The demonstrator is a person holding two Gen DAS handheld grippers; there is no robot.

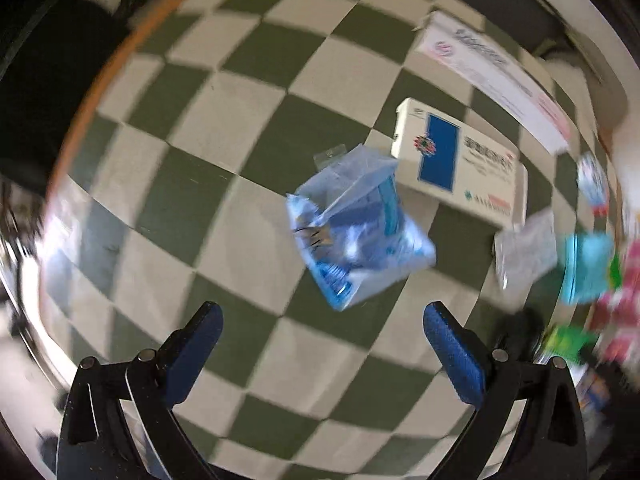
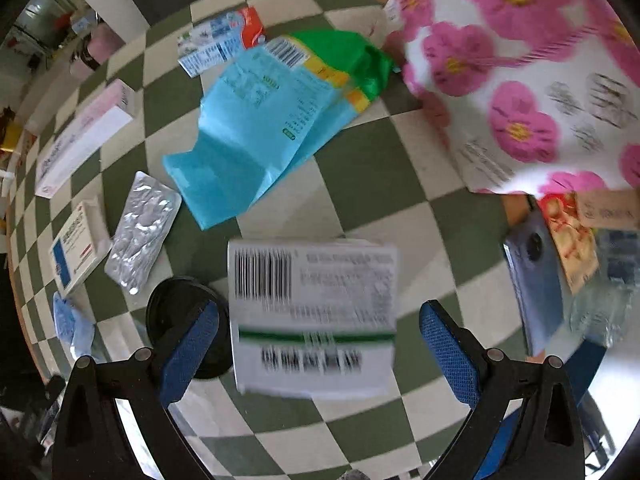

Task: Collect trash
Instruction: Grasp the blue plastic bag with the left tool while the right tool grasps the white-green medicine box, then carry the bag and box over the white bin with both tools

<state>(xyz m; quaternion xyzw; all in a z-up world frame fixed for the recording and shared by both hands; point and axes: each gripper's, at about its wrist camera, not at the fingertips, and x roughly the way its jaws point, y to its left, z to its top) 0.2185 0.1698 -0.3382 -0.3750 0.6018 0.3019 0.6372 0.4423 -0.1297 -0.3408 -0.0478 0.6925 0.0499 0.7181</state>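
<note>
Left tool is hanging spread wide, blue pads gripping nothing. Just beyond the fingertips, centred in the gap, a crumpled blue plastic wrapper is lying on the green-and-white checkered surface, apart from both pads. Behind it to the right a white box with a blue panel is lying flat, its near left corner just beside the wrapper's far edge. Farther right a long white-and-pink box is sitting near the surface's far edge. At far right, blurred, a foil blister pack and a cyan bag are showing.

Right tool is also spread wide, pinching nothing. A white box with barcodes is lying flat between the fingers, its left edge just beside the left pad, well apart from the right one. A black round lid is sitting behind the left finger, partly hidden by it. Left of that, a blue wrapper, the blue-panel box and the blister pack are lying side by side. Beyond the barcode box, the cyan bag is overlapping a green-and-yellow packet; a small carton is lying farther back. A pink-flowered bag is filling the far right, a phone lying nearer on the right.
</note>
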